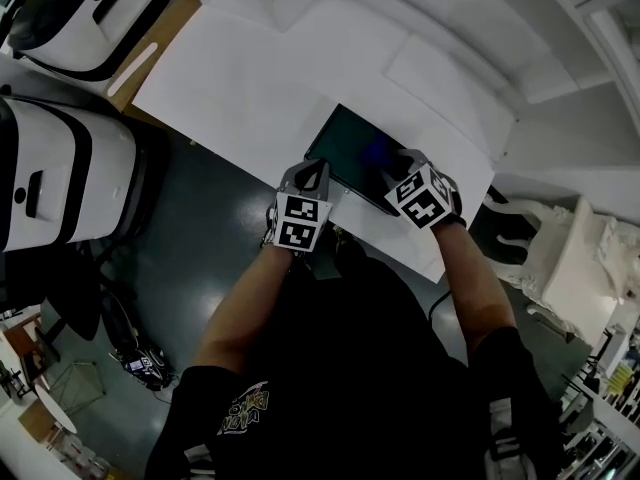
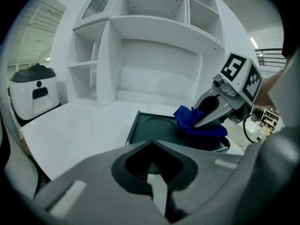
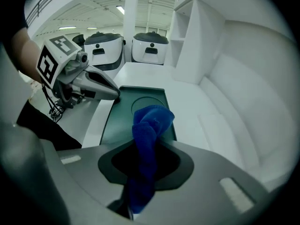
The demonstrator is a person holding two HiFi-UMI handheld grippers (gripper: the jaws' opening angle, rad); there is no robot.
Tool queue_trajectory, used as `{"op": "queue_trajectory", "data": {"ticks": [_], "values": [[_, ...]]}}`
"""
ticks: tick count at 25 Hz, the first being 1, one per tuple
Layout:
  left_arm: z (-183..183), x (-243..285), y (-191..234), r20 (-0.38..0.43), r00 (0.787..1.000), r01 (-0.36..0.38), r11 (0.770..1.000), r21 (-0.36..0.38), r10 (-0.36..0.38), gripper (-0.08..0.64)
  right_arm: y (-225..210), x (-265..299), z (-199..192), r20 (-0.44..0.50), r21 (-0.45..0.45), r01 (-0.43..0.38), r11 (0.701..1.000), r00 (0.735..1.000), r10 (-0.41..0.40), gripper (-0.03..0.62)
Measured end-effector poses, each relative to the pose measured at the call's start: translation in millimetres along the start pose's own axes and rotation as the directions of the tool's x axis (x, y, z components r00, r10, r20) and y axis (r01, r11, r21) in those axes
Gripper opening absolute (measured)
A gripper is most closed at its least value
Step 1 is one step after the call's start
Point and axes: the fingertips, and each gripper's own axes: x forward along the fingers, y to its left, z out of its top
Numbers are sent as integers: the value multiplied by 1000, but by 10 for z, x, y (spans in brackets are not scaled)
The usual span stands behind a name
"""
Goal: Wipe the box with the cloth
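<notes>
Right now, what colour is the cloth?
Blue; the cloth shows best in the right gripper view.

Ceiling strip lights (image 3: 123, 9) glow far beyond the right gripper (image 3: 131, 198); white shelving (image 3: 187, 41) reads bright, floor (image 1: 200, 258) dim. Fisheye bends edges, corners go black, near jaws blur.

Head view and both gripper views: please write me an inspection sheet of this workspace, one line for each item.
Surface: white table.
Job's things: dark green box lies flat near the table's front edge; blue cloth is over its top.
Clutter: nothing seen.
Grippers: right gripper, jaws shut on the cloth; left gripper, jaws together and empty, tip by the box's edge.
Cables: thin wires under the left gripper.
Surroundings: white shelving; white machines; dark floor.
</notes>
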Motion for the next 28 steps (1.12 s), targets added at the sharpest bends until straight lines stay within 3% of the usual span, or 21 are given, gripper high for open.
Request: {"op": "queue_trajectory", "data": {"ticks": [10, 16, 22, 28], "values": [[-5, -8, -15, -1, 1000, 3, 1000, 13, -3, 2, -33, -332, -427, -46, -4, 107, 994, 993, -107, 101], [-6, -5, -24, -4, 1000, 7, 1000, 19, -7, 2, -44, -355, -458, -15, 70, 126, 990, 992, -125, 101], [25, 24, -18, 10, 1000, 22, 999, 46, -22, 2, 51, -322, 143, 80, 30, 106, 994, 991, -108, 101], [4, 11, -57, -2, 1000, 29, 998, 52, -29, 2, 292, -71, 893, 178, 13, -28, 1000, 984, 26, 101]]}}
